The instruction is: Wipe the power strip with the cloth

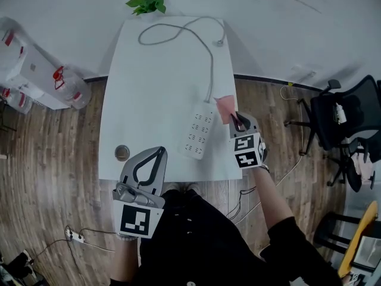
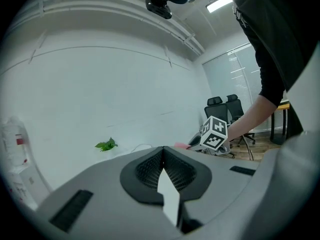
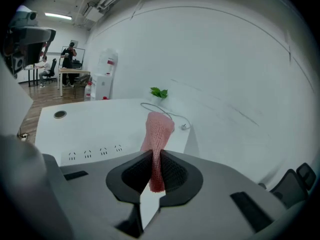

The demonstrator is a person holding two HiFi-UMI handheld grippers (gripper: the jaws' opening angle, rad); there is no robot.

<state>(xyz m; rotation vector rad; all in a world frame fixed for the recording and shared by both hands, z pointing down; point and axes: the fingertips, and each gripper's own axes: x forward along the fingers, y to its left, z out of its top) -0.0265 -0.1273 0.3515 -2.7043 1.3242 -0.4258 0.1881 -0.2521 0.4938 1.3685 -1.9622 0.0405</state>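
Two grippers were in view over a white table [image 1: 149, 88]. The right gripper [image 3: 152, 155] had its jaws pinched on a pink cloth [image 3: 158, 128], and the free end of the cloth stood out past the jaw tips. In the head view this gripper was at the table's right edge, at about 4 o'clock from the table's middle. The white power strip [image 1: 199, 130] lay flat just beside it, at its 9 o'clock, with the sockets facing up. I could not tell whether the cloth touched the strip. The grey cable [image 1: 199, 37] of the strip ran toward 12 o'clock and made a loop near the far edge, where a small green plant [image 1: 147, 3] showed. The left gripper [image 2: 162, 150] had its jaws pressed together with nothing between them (its own view showed this clearly). It hung at 6 o'clock over the near edge, well apart from the strip, near a round metal grommet [image 1: 122, 153].
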